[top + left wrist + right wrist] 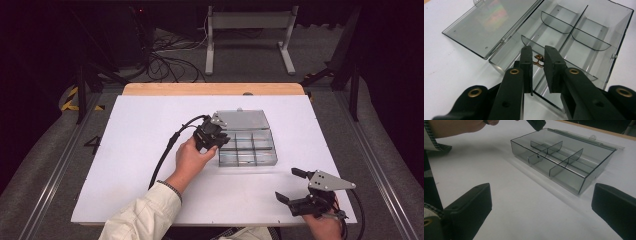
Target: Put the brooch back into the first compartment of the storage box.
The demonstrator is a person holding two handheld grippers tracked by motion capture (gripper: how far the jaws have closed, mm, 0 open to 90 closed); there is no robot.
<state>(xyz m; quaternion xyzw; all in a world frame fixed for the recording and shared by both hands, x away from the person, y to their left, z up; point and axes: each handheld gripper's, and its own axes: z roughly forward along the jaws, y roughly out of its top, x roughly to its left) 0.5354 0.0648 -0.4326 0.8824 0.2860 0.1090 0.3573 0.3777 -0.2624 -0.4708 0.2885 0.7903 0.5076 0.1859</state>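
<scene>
Box [247, 145] is where everything turns: a smoky clear plastic organiser, lid [491, 26] thrown flat open on its far side, sitting on the white table [140, 150] a little right of centre. Its long axis runs left to right across the table, with one long divider along that axis and short curved ones crossing it.

My left gripper [538, 63] hangs over the box's near-left corner, tips pointing down into the compartment there. Its jaws are drawn close, with only a narrow gap between them, and in that gap sits a small brass-coloured piece [539, 59]. I cannot tell whether the pads really pinch it or whether it lies loose on the floor of the compartment just beyond them; its shape is too small to make out. Either way, the piece lies straight ahead of the tips and slightly below them, inside the near-left compartment, so I judge the coming move to be a short one along the jaws' own line.

My right gripper [299, 186] is well apart from the box, low at the table's near-right edge, jaws spread wide with nothing between them. It faces the box's right end. The left is plainly the nearer one.

I see no brand, label or readable writing on the box; a "4" [93, 145] is marked on the grey floor left of the table.
</scene>
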